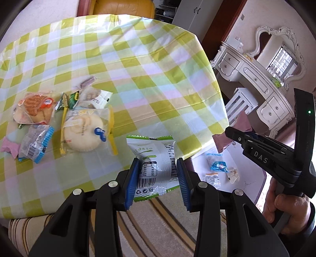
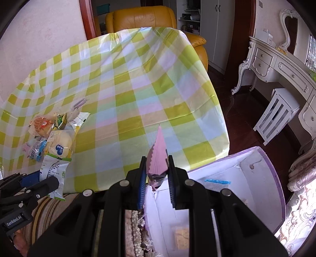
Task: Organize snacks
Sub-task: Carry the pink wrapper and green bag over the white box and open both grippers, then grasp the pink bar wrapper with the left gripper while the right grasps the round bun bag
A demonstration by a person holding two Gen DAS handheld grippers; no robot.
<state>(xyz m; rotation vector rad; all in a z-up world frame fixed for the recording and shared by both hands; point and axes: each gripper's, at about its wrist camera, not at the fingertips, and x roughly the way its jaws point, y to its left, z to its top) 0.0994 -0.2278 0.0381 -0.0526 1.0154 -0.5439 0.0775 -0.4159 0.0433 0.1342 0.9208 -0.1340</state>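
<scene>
My left gripper [image 1: 158,176] is shut on a white-and-green snack packet [image 1: 156,158] and holds it over the table's near edge; the packet also shows in the right wrist view [image 2: 53,170]. My right gripper [image 2: 157,178] is shut on a pink snack packet [image 2: 158,156], edge-on, above the near corner of a white box with a purple rim [image 2: 274,178]. The pink packet also shows in the left wrist view [image 1: 231,132]. A pile of wrapped snacks [image 1: 59,120] lies at the left of the checked tablecloth [image 1: 138,79].
The box holds a blue-wrapped snack [image 2: 217,181] and a cracker packet [image 2: 181,237]; small packets show in it in the left wrist view [image 1: 217,166]. A yellow armchair [image 2: 142,17] stands behind the table. A white dresser [image 2: 280,65] and stool [image 2: 276,114] stand at the right.
</scene>
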